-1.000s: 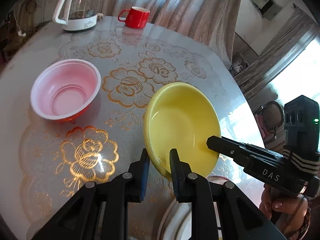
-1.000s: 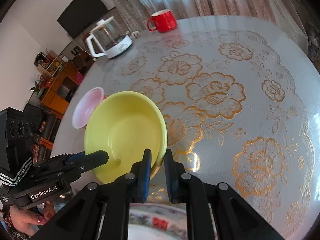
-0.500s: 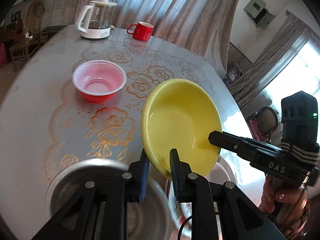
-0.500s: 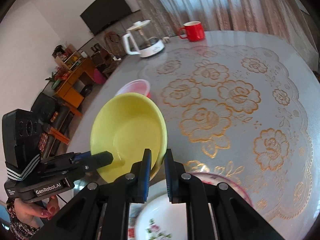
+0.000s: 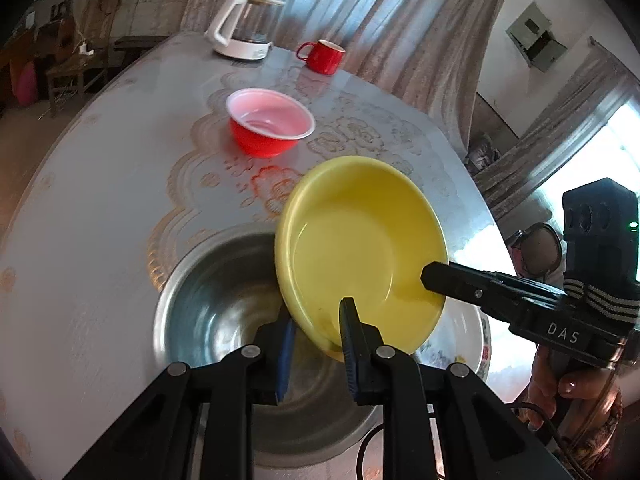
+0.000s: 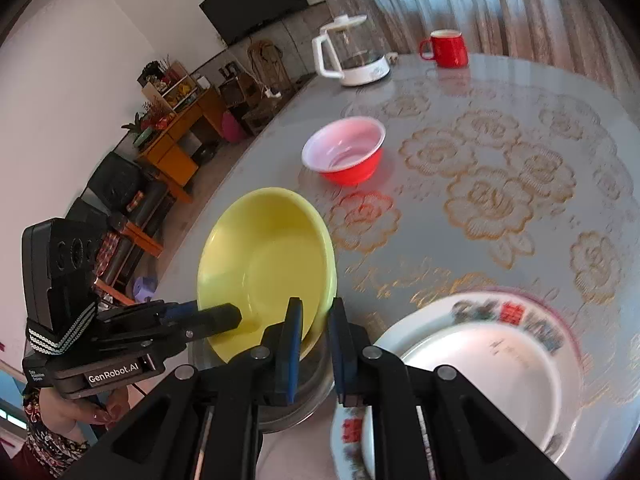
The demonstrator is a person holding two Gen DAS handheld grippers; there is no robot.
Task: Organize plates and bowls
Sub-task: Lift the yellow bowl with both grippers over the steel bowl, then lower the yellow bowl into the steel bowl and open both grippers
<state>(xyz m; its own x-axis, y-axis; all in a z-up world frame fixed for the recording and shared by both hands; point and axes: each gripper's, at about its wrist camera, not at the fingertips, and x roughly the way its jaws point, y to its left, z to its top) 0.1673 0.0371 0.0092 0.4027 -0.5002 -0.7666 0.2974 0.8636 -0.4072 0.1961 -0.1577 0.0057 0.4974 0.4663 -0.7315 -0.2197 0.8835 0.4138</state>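
Bowl, yellow [image 5: 360,248], held tilted above the steel basin [image 5: 224,316], clear of the worktop [image 5: 100,208]. Left gripper [image 5: 316,344] jaws pinch its near rim; right gripper [image 6: 314,344] jaws pinch the opposite rim. Red bowl [image 6: 346,154] stands well apart; patterned plate [image 6: 492,364] lies beside the basin.

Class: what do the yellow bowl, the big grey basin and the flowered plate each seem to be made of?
Yellow bowl: probably plastic or melamine, smooth, evenly coloured, soft sheen.
Grey basin: metal, likely steel or aluminium, showing dull mirror-like reflections.
Flowered plate: glazed ceramic or enamel, glossy white with printed decoration; can't tell which.
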